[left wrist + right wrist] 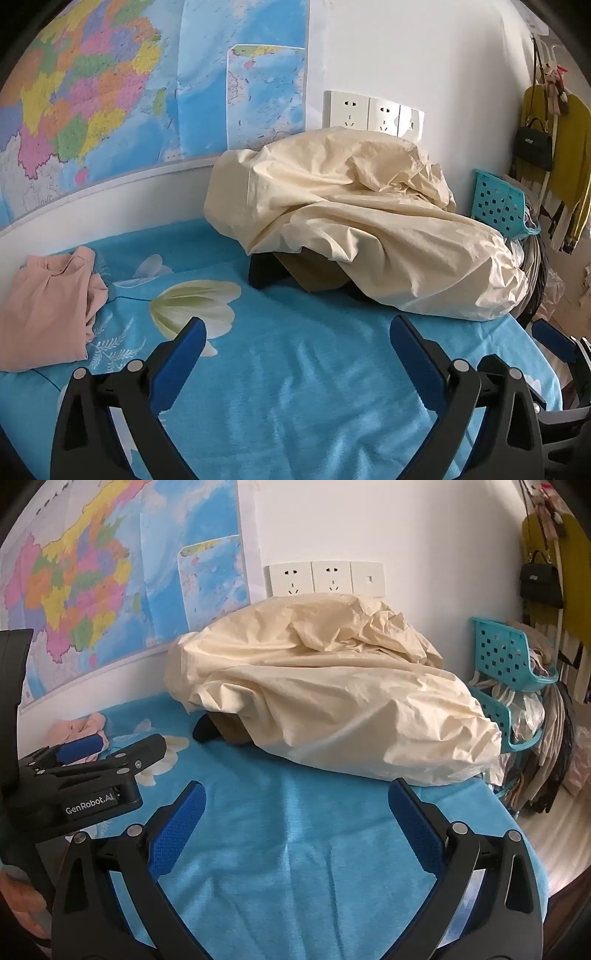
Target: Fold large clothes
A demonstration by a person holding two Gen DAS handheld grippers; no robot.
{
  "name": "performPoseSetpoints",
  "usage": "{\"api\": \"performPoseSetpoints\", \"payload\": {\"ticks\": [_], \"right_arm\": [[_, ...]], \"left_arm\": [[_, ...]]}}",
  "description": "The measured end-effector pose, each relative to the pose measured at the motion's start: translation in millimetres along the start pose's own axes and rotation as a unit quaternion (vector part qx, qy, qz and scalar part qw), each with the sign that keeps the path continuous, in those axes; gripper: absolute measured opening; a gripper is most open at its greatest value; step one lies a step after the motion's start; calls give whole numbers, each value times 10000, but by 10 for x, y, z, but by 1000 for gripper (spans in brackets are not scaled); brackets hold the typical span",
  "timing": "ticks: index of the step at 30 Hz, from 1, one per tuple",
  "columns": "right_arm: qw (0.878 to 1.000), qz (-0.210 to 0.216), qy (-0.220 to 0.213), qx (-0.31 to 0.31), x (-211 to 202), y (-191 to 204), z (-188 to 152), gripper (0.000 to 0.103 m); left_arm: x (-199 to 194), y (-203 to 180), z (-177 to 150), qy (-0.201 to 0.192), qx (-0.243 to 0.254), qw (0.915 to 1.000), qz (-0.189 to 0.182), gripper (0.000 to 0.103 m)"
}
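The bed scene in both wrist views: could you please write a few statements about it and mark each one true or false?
1. The left hand-held gripper holds nothing and its jaws stand wide. True.
2. The cream cloth lies flat and neatly folded. False: it is a crumpled heap over something dark.
3. The pink garment lies on the blue bedsheet, apart from the cream cloth. True.
4. The right hand-held gripper is clamped on the bedsheet. False: it is open, with nothing gripped.
5. The turquoise basket sits left of the map. False: it is at the right, beyond the cream cloth.
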State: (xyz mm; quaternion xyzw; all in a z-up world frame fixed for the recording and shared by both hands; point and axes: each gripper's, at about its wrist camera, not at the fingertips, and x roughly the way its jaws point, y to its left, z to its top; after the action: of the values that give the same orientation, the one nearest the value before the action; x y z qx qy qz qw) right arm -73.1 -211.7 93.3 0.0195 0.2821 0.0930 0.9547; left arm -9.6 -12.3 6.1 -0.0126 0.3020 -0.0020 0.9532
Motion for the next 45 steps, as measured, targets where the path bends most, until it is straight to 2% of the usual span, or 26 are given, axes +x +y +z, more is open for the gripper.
{"api": "performPoseSetpoints", "payload": {"ticks": [45], "right_arm": [[9999,-35,-117,91,-49,-77,28,98]], "left_arm": [[-116,-92,22,-138,21,9999,-7,97]]}}
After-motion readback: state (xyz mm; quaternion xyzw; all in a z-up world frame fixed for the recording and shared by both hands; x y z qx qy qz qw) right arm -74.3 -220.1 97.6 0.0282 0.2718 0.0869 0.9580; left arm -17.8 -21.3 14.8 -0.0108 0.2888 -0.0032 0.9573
